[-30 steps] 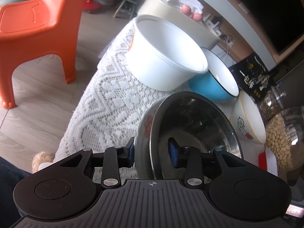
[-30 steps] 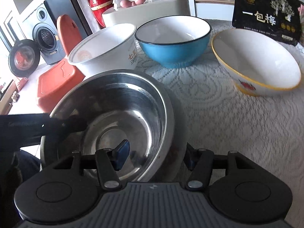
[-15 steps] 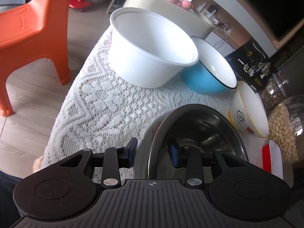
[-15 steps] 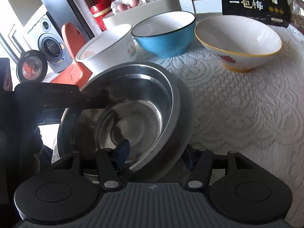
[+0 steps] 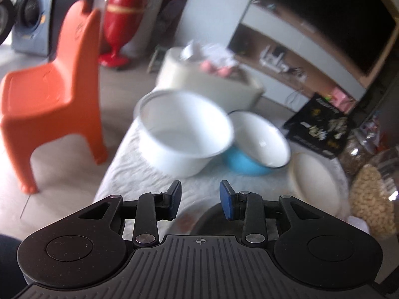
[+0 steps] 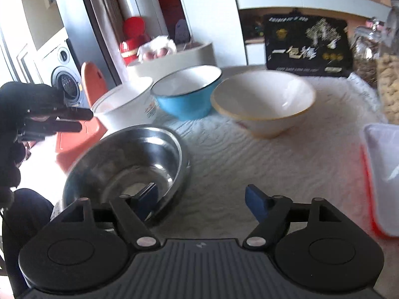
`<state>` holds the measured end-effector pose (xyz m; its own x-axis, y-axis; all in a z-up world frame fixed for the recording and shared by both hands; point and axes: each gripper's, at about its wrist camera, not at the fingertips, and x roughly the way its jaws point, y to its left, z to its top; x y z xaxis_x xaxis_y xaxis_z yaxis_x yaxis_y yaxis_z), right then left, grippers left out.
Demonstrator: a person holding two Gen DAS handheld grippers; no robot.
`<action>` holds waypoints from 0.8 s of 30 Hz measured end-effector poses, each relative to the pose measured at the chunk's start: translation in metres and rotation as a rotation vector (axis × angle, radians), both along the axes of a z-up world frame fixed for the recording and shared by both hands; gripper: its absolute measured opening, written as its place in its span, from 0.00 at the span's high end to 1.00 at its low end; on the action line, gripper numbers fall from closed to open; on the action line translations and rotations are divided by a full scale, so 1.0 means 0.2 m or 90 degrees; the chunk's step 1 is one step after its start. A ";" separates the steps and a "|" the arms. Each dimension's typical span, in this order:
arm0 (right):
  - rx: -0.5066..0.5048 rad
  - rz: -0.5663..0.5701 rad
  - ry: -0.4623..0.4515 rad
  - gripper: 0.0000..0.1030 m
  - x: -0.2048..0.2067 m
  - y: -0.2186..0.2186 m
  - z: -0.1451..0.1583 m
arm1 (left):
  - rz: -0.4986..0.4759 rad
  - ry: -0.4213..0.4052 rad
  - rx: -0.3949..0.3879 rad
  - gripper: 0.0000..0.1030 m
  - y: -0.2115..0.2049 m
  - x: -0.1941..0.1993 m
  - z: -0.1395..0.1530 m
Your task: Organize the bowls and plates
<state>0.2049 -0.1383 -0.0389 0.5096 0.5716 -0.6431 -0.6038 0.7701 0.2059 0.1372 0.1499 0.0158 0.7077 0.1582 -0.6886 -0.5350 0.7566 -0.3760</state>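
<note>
A shiny metal bowl (image 6: 124, 164) mirrors the room on a matt white lace tablecloth (image 6: 249, 164), beside three glossy glazed bowls, white (image 5: 184, 134), blue (image 6: 185, 92) and cream (image 6: 264, 102), with a smooth orange plastic chair (image 5: 49, 94) beyond.

Domestic premises, a living area of a home. Evidence: a front-loading washing machine (image 6: 65, 84) at the far left; an orange plastic chair (image 5: 47, 94) on a wood-look floor; a large dark television (image 5: 331, 17) above an open shelf unit; a lace tablecloth (image 6: 261, 164) covering the table, with household bowls and food jars (image 5: 371, 194) along its right edge.
</note>
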 end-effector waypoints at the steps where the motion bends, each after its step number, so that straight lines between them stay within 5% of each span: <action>1: -0.012 -0.014 -0.020 0.26 0.01 -0.03 0.02 | -0.007 -0.007 0.008 0.64 -0.03 0.02 0.02; 4: -0.022 -0.038 -0.060 0.25 0.05 -0.13 0.07 | -0.054 -0.034 -0.005 0.64 -0.14 0.11 0.05; 8: -0.012 -0.067 -0.039 0.24 0.14 -0.22 0.08 | -0.113 -0.034 -0.020 0.65 -0.24 0.20 0.04; 13: 0.007 -0.074 0.023 0.20 0.17 -0.20 -0.01 | -0.061 0.006 0.058 0.65 -0.20 0.10 0.04; 16: 0.027 -0.018 0.048 0.19 0.11 -0.11 -0.02 | -0.020 0.043 0.084 0.66 -0.11 0.01 0.01; 19: 0.044 0.043 0.064 0.19 0.07 -0.02 0.00 | 0.008 0.060 0.039 0.66 -0.01 -0.08 -0.08; 24: 0.018 0.042 0.105 0.24 0.09 0.16 -0.06 | 0.015 0.054 -0.030 0.63 0.07 -0.14 -0.18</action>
